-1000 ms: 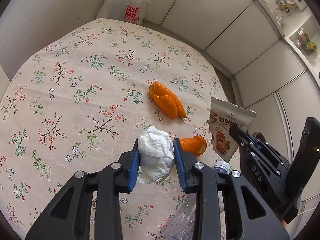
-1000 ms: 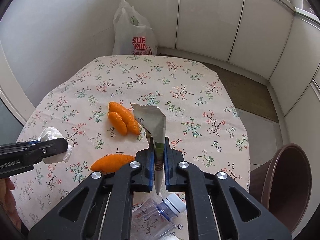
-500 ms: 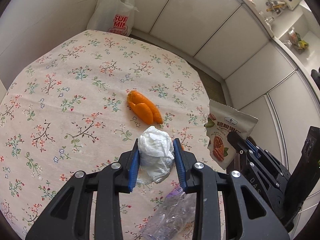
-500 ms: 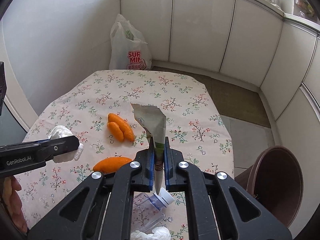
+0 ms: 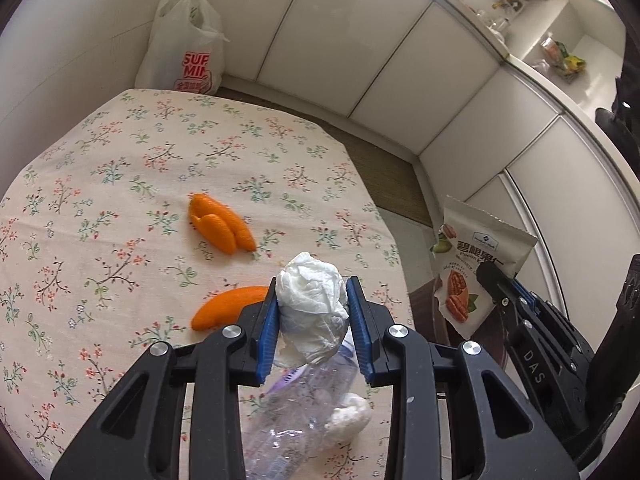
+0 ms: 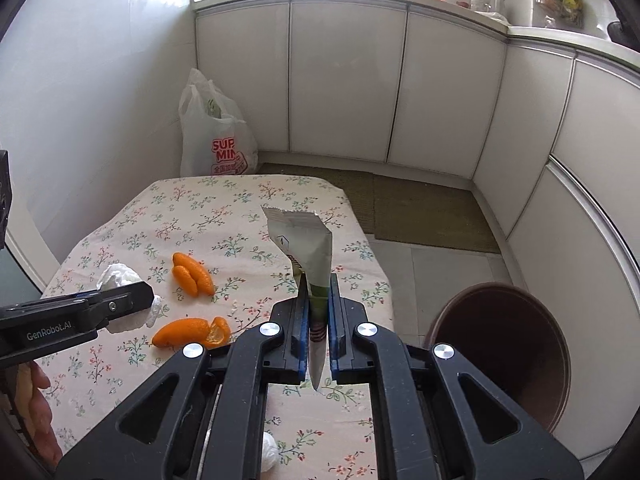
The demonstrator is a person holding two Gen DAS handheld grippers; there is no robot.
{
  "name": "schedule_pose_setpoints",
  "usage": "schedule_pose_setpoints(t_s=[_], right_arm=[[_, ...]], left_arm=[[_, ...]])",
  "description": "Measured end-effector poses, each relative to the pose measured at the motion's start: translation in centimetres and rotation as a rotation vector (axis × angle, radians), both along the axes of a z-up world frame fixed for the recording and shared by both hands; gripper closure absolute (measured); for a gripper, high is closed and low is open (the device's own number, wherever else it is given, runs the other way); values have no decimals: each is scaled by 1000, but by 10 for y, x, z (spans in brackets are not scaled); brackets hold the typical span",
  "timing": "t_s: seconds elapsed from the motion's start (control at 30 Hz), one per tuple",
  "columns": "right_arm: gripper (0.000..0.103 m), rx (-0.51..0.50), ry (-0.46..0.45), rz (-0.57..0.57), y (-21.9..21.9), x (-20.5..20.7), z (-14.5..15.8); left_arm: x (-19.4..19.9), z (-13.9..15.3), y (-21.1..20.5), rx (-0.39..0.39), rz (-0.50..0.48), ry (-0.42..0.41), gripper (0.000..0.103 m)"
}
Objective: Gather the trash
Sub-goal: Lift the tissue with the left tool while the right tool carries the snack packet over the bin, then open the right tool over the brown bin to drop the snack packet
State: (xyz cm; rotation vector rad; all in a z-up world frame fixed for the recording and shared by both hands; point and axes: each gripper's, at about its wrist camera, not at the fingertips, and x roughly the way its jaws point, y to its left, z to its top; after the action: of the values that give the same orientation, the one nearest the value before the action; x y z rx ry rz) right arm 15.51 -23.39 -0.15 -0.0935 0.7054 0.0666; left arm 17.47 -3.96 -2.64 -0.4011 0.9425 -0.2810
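Both claws are loaded, so the collecting is under way but nothing visible has reached the bin yet. The left claw (image 5: 312,316) pinches a crumpled white tissue (image 5: 310,300) between its blue pads, at the lower centre of the left wrist view, lifted clear of the tabletop (image 5: 120,168). The right claw (image 6: 319,328) is pressed together on a flat snack pouch (image 6: 308,240), which stands up edge-on from its jaws in the middle of the right wrist view; the same pouch shows its printed face at the right of the left wrist view.

The brown bin (image 6: 504,344) sits at the lower right of the right wrist view, beside the tabletop edge, and what shows of its inside looks bare (its bottom is out of sight).

Still lying on the flowered cloth: a double piece of orange peel (image 5: 220,228) near mid-frame in the left view, a second curl of peel (image 5: 228,306) just left of the left claw, a crushed clear plastic bottle (image 5: 296,412) under that claw, and a small white wad (image 5: 352,416) beside the bottle.

As I judge it, two items are picked and need dropping in the bin, and at least four more remain. A white shopping bag (image 6: 216,136) stands on the floor beyond the tabletop, untouched.
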Motion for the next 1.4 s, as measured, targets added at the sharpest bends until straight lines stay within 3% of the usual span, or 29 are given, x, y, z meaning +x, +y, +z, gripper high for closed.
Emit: schedule_pose_setpoints(t_s=[0.3,0.43,1.03,1.07,1.1,1.17,1.23,1.4], right_arm=[[96,12,-84,-132,-49,-19,19],[96,15,-112,-210,-74,-27,24],[93,51,-158,-513,-192,-66,23],[88,58,-156,-522,-195,-67,23],[64,66,-156,-535,-200,-69,22],[49,84,-166,-565,-212,-75,23],[49,92,-174,-591,-221,-82,24],[35,139,-184,-673,-249,-97,26]], left_arm=[[-9,15,-46,17,-67,-69,71],[-11,17,-68,-10,-89,-68,70],[-36,32,-177,-7,-223,-104,70],[-38,33,-184,-6,-230,-107,70],[-39,34,-190,-4,-236,-109,70],[-42,35,-202,-1,-247,-114,70],[-43,37,-213,2,-256,-119,70],[-44,37,-238,13,-281,-115,70]])
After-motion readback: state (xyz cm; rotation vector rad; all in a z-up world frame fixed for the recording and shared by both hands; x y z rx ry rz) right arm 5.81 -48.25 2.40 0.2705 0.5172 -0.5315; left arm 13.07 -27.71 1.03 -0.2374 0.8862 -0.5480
